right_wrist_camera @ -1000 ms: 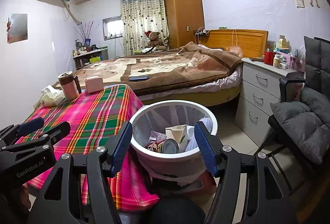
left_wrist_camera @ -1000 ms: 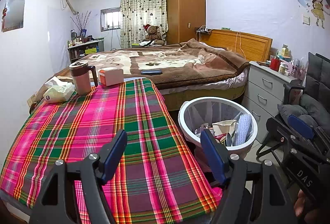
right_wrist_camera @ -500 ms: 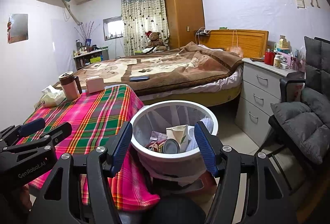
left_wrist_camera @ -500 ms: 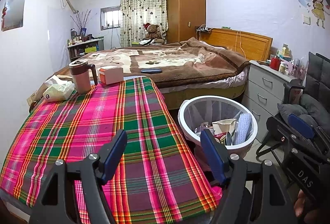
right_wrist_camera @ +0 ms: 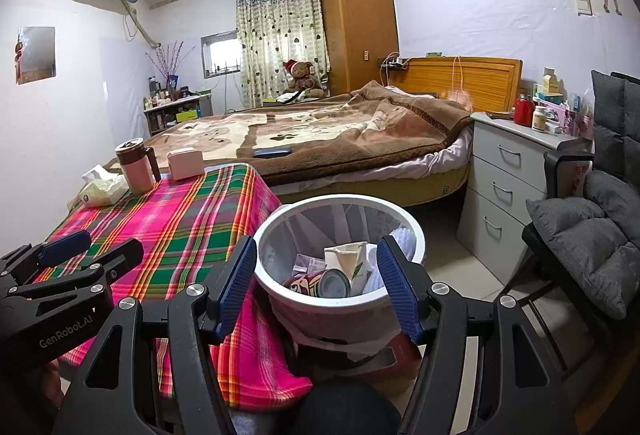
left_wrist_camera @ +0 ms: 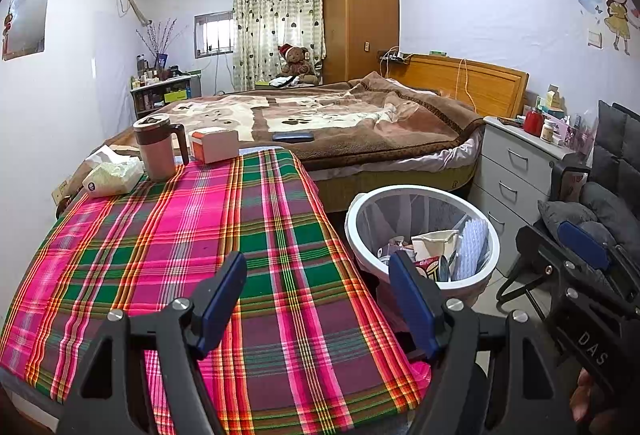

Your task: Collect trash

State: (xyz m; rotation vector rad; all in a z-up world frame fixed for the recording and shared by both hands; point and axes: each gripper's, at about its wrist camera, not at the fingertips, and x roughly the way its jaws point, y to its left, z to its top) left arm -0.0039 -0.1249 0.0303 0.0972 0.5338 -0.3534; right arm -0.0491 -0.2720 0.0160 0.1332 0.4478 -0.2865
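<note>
Left tool (left_wrist_camera: pixel 318 297): spread wide, nothing between the blue pads, poised above the near end of the tabletop (left_wrist_camera: pixel 160 255) with its pink and green plaid cloth. Lower body cut off by the frame edge. Seen from the right wrist view only as a side profile at the left edge (right_wrist_camera: pixel 76 255), so the gap between the fingers cannot be judged there.

Right tool (right_wrist_camera: pixel 316 285): likewise wide open and gripping nothing, framing the white bin (right_wrist_camera: pixel 416 235) between its fingers. In the left wrist view, only partly visible at the right edge (left_wrist_camera: pixel 580 255), cut off by the frame.

Inside the bin: a can (right_wrist_camera: pixel 320 283) lying on its side, a crumpled paper cup (right_wrist_camera: pixel 348 261), a pale ribbed piece at the right wall (left_wrist_camera: pixel 472 243), plus smaller scraps too jumbled to name. Bin bottom hidden behind the rim; base partly masked by a pinkish liner and a dark rounded shape at the bottom edge, hard to identify.

Bin on the floor just beside the tabletop's right edge, right of the left tool, directly ahead of the right tool.

Farther out, at the tabletop's far end: a lidded mug (left_wrist_camera: pixel 156 147), a small box (left_wrist_camera: pixel 214 145), a tissue pack (left_wrist_camera: pixel 112 177). Beyond, a bed (left_wrist_camera: pixel 340 123) with a brown blanket.
</note>
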